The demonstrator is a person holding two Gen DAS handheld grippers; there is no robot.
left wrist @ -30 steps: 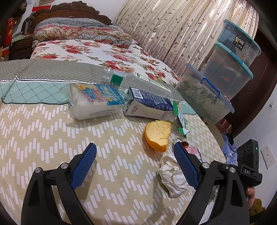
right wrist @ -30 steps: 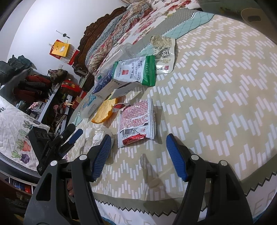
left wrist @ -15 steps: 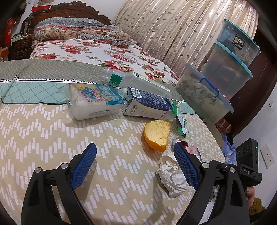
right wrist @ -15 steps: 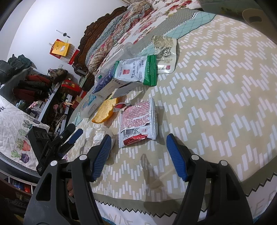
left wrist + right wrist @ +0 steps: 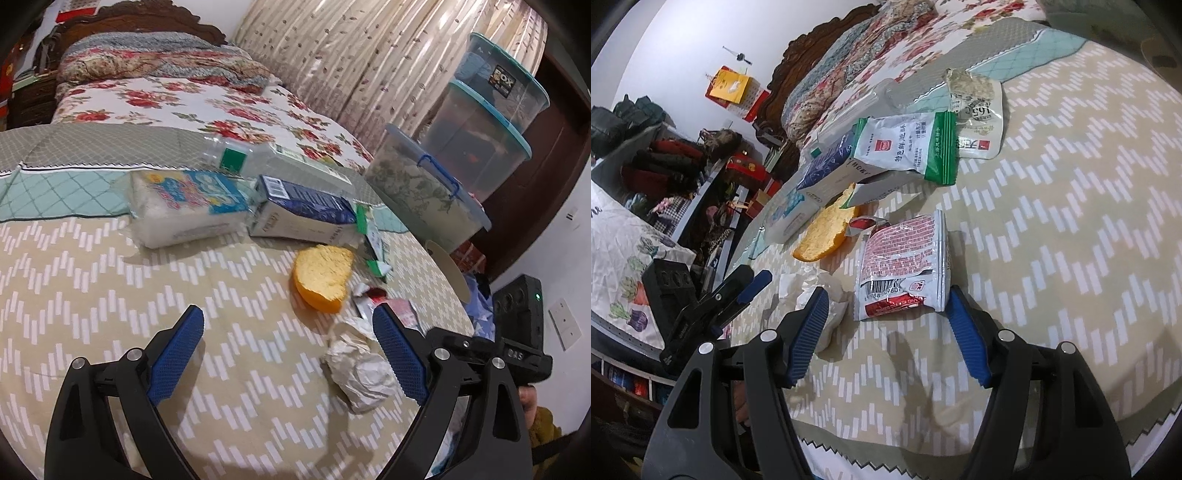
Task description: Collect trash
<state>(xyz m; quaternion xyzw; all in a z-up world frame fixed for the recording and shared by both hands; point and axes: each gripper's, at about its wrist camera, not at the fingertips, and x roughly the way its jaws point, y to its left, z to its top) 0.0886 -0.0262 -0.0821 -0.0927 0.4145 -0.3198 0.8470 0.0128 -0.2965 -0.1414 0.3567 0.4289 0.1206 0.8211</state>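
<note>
Currently, status and risks as follows.

Surface: bed (image 5: 1071,155) with a zigzag cover; trash lies in a loose cluster toward its near edge.

Right gripper (image 5: 884,334): spread wide, nothing between the pads. The red snack wrapper (image 5: 905,266) lies flat just ahead of the fingertips, near the bed's front edge.

Left gripper (image 5: 288,354): spread, empty. The crumpled tissue (image 5: 360,365) lies just beside the inner face of its right finger.

Other trash: orange peel (image 5: 325,277), blue carton (image 5: 303,210), tissue pack (image 5: 184,206), clear bottle (image 5: 273,162) and green-edged packet (image 5: 908,147), further toward the bed's middle.

Risk, flat wrapper: thin foil on soft bedding may slide or crease away as the pads close, so they pinch the cover instead.

Risk, grippers crossing: both tools work the same near corner; reaching together could knock one against the other.

Risk, tissue: light paper may be nudged off the near edge by a finger.

Unclear: no trash bin is visible in either view, possibly out of frame.
</note>
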